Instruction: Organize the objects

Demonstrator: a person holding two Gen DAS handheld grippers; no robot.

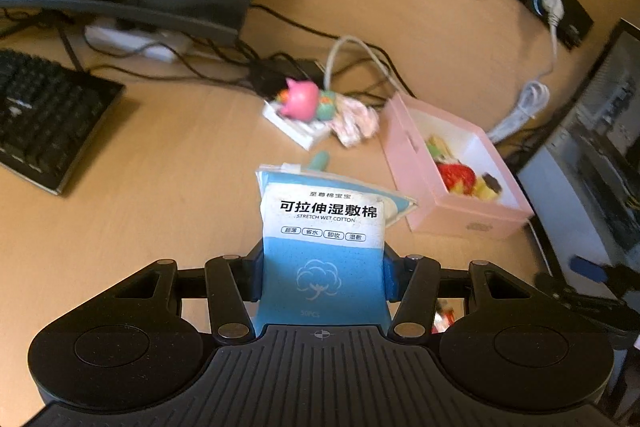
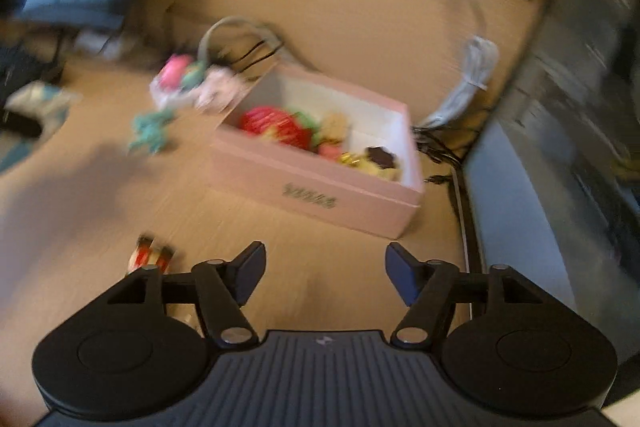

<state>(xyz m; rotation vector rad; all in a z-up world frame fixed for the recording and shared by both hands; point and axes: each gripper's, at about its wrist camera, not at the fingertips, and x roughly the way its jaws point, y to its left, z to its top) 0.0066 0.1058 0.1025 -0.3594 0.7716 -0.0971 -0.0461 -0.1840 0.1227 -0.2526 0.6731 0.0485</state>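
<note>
The left gripper (image 1: 323,281) is held above the worktop (image 1: 160,155), angled forward and down, its fingers (image 1: 256,279) pinching the lower sides of a blue-and-white wet cotton pack (image 1: 323,227) that stands upright between them, off the surface, with the open pink box (image 1: 452,171) ahead to the right (toys already inside). The right gripper (image 2: 326,277) hovers low over bare worktop just before that pink box (image 2: 320,183), fingers (image 2: 250,273) spread and holding nothing; a small red-striped wrapper (image 2: 150,257) lies just left of it.
</note>
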